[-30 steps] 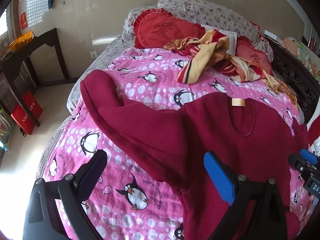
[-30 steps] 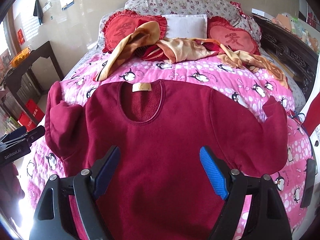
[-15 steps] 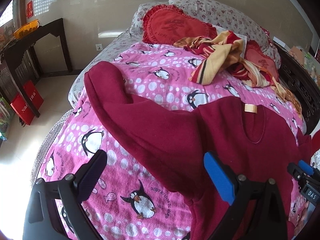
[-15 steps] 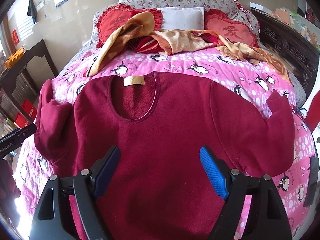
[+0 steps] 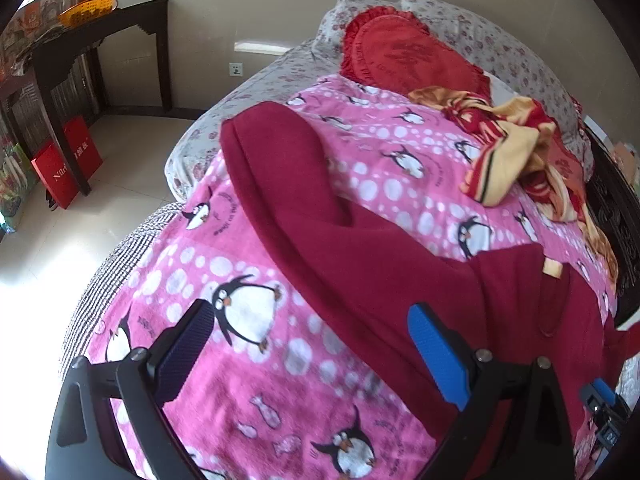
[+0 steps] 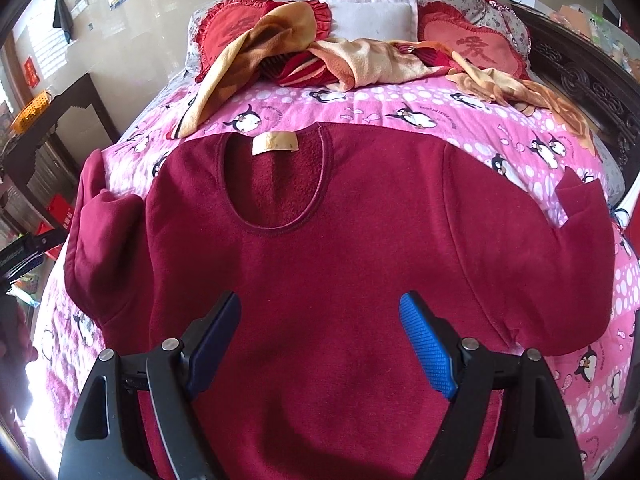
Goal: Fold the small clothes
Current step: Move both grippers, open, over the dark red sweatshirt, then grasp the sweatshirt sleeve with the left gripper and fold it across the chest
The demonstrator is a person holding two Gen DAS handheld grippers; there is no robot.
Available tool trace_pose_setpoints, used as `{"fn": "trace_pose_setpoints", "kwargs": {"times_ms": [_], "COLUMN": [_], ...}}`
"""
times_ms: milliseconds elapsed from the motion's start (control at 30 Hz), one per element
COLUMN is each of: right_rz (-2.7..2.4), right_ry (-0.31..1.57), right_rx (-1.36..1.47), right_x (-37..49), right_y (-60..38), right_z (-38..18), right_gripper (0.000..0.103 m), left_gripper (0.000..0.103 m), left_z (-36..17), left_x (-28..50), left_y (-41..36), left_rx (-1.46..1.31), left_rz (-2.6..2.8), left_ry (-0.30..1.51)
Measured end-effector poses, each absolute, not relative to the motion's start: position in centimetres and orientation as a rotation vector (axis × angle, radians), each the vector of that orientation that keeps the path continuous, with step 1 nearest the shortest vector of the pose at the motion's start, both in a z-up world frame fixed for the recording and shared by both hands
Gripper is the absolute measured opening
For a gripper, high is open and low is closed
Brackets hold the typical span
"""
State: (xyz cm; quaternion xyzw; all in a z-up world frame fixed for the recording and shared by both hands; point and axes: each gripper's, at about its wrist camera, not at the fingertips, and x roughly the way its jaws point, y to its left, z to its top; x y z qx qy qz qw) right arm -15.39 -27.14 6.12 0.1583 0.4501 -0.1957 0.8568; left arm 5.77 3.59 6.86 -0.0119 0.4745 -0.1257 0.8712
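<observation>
A dark red fleece sweater (image 6: 340, 248) lies flat, front up, on a pink penguin blanket (image 6: 432, 120), neck hole and tan label away from me. Its left sleeve (image 5: 280, 184) stretches out toward the bed's left edge; the right sleeve (image 6: 580, 240) bends back near the right edge. My left gripper (image 5: 312, 348) is open and empty above the blanket beside the left sleeve and armpit. My right gripper (image 6: 320, 336) is open and empty above the sweater's lower chest. The right gripper's tip also shows in the left wrist view (image 5: 604, 412).
A heap of yellow and red striped clothes (image 6: 320, 56) lies near the pillows. Red heart cushions (image 6: 472, 48) and a white pillow (image 6: 372, 20) sit at the headboard. A dark side table (image 5: 80, 40) and red bags (image 5: 68, 168) stand on the floor to the left.
My left gripper has swung left and lower, toward the left sleeve and bed edge. My right gripper has moved lower and closer to the sweater's body. Both stayed open.
</observation>
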Motion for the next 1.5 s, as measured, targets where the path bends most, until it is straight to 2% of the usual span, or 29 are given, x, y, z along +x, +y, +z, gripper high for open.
{"fn": "trace_pose_setpoints", "kwargs": {"times_ms": [333, 433, 500, 633, 700, 833, 1167, 1500], "right_rz": [-0.365, -0.357, -0.355, -0.365, -0.372, -0.377, -0.377, -0.412], "right_ry": [0.962, 0.973, 0.98, 0.984, 0.986, 0.99, 0.939, 0.894], "right_rx": [0.347, 0.352, 0.359, 0.375, 0.384, 0.416, 0.437, 0.448], "right_x": [-14.4, -14.0, -14.0, -14.0, -14.1, -14.5, -16.0, -19.0], "right_y": [-26.7, -26.8, -27.0, -27.6, -27.9, -28.5, -28.5, -29.6], "right_z": [5.8, 5.5, 5.3, 5.0, 4.8, 4.7, 6.1, 7.9], "right_gripper": [0.076, 0.076, 0.076, 0.076, 0.076, 0.076, 0.076, 0.076], "left_gripper": [0.099, 0.087, 0.069, 0.048, 0.007, 0.006, 0.006, 0.006], "left_z": [4.7, 3.5, 2.3, 1.2, 1.1, 2.5, 10.7, 14.6], "left_x": [14.6, 16.8, 17.9, 18.3, 18.3, 17.7, 11.3, 1.3], "left_y": [8.1, 8.2, 8.3, 8.2, 7.7, 7.4, 4.2, -5.0], "left_rx": [-0.296, -0.312, -0.325, -0.348, -0.338, -0.339, -0.229, -0.111], "left_rz": [-0.124, -0.1, -0.102, -0.124, -0.178, -0.203, -0.398, -0.674], "left_ry": [0.993, 1.019, 1.062, 1.051, 1.055, 1.043, 0.899, 0.874]}}
